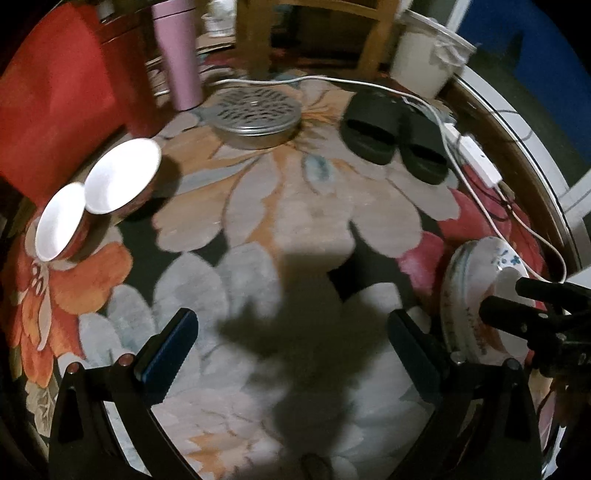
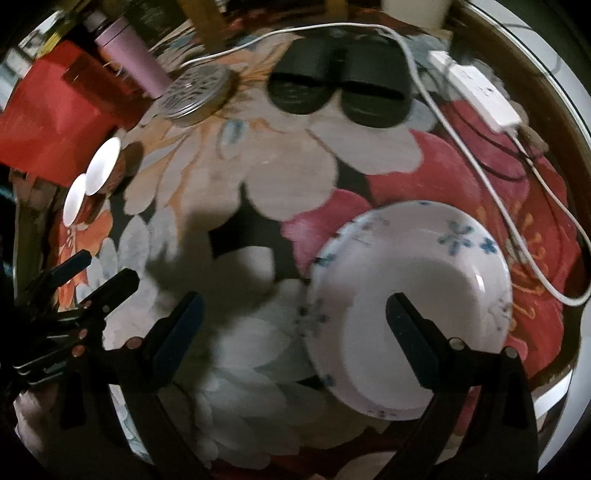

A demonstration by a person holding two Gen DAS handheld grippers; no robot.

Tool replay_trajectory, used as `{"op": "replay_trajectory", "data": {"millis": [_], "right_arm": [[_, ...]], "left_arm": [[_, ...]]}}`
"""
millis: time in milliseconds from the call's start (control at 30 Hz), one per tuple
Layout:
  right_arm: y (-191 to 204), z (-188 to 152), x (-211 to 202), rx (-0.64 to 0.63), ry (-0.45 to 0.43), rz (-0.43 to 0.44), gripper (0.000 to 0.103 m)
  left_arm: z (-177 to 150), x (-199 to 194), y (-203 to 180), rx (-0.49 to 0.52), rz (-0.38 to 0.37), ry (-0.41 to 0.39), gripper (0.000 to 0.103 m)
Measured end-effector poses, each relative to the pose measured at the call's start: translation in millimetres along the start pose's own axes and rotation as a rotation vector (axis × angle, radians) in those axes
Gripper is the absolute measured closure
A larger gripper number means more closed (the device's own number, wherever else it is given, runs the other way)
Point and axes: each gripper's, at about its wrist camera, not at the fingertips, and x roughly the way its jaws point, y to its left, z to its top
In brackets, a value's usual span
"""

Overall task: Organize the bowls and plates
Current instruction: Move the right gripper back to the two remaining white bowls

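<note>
Two white-lined bowls (image 1: 92, 199) stand side by side on the floral rug at the far left; they also show in the right wrist view (image 2: 94, 181). A white plate with blue flowers (image 2: 406, 295) lies on the rug at the right, seen edge-on in the left wrist view (image 1: 476, 295). My left gripper (image 1: 291, 350) is open and empty above the bare rug. My right gripper (image 2: 295, 332) is open, its right finger over the plate, its left finger beside the plate's rim. It also shows in the left wrist view (image 1: 524, 299).
A perforated metal lid (image 1: 255, 110), a pair of black slippers (image 1: 391, 133), a pink tumbler (image 1: 177, 51), a white power strip with cable (image 1: 476, 155), a red bag (image 1: 48, 107) and a wooden chair (image 1: 314, 33) ring the rug's far side.
</note>
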Motion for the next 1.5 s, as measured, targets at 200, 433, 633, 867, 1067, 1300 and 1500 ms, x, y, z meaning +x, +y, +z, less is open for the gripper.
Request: {"op": "replay_trajectory", "data": {"millis": [200,433,633,867,1067,1300,1500], "right_arm": [[41.7,5.0,14.5,-0.07,0.027,0.049,0.004],[90.7,9.0,35.5,-0.132,0.086,0.1,0.004],[140.8,23.1,51.9,-0.19,0.13,0.143,0.004],[183.3,38.7,70.1,-0.197,0.141,0.175,0.004],[211.9,38.8,84.0,-0.186,0.159,0.19,0.004],[239.7,47.0,97.2,-0.184,0.149,0.186,0.004],[252.1,80.5,115.5,-0.091,0.087,0.179,0.005]], "left_arm": [[-7.1,-2.6,45.5,-0.087,0.033,0.004,0.001],[-15.9,-7.0,103.4,-0.182,0.083,0.004,0.001],[-23.6,-10.2,155.0,-0.253,0.135,0.008,0.001],[-36.4,-16.7,207.9,-0.336,0.169,0.007,0.001],[-48.5,-24.5,244.8,-0.393,0.183,0.004,0.001],[-58.8,-31.4,276.1,-0.427,0.191,0.004,0.001],[-61.6,-39.0,302.9,-0.454,0.181,-0.021,0.001]]}}
